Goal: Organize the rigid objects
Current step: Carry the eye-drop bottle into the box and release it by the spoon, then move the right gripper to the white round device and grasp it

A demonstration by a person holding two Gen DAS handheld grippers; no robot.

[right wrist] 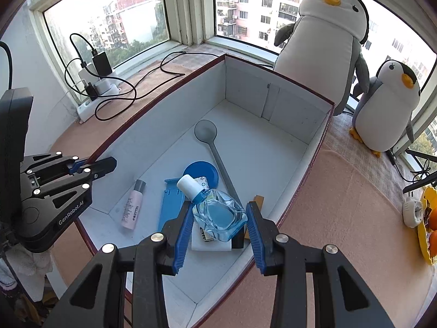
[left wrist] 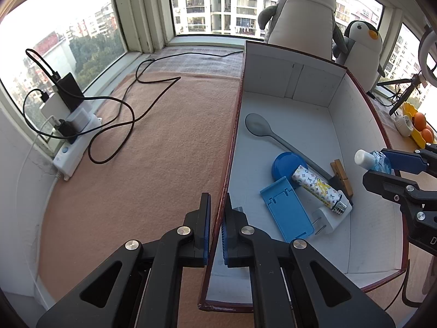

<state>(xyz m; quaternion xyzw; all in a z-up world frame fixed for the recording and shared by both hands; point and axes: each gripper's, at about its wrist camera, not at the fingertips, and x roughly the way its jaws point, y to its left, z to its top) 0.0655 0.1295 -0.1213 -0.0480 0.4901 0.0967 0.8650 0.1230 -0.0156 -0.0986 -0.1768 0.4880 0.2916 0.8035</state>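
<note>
Pinching the left wall of the white, maroon-edged cardboard box [left wrist: 235, 125], the left gripper [left wrist: 217, 213] steadies it; the right gripper [right wrist: 220, 224] clamps a clear blue-tinted plastic bottle with a white cap [right wrist: 218, 213] above the box's near right corner.

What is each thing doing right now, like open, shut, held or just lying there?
Left gripper: shut on the box wall.
Right gripper: shut on the clear blue bottle.
Clear blue bottle: held, white cap on.
Box: open, no lid.
Grey spoon: lying flat in the box.
Pink bottle: lying on its side, capped.
Power strip: chargers plugged in.
</note>
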